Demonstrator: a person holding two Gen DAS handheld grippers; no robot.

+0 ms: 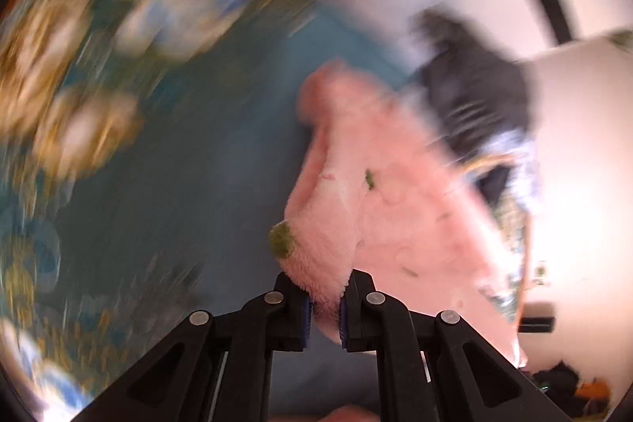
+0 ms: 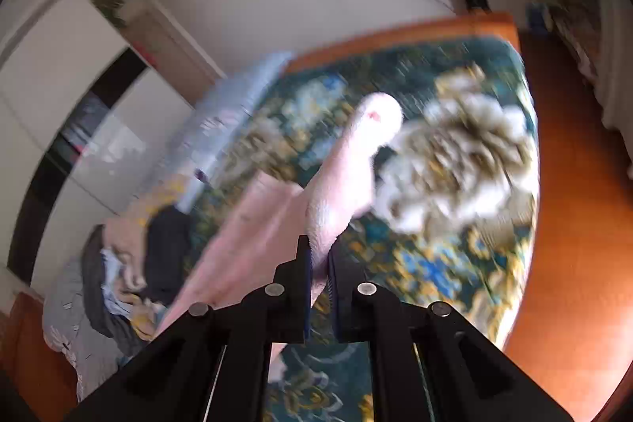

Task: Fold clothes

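A pink fleece garment (image 1: 379,192) with small green marks is held up above the bed. My left gripper (image 1: 325,307) is shut on one edge of it, and the cloth hangs away to the right. My right gripper (image 2: 319,275) is shut on another part of the same pink garment (image 2: 340,180), which stretches forward and left from the jaws over the bed. Both views are blurred by motion.
The bed has a teal floral cover (image 2: 435,153) with an orange frame (image 2: 403,30). A pile of dark, beige and light-blue clothes (image 2: 130,256) lies at the bed's left side, and it shows as a dark heap in the left wrist view (image 1: 474,93). White wardrobes (image 2: 59,74) stand behind. Orange floor (image 2: 573,224) lies to the right.
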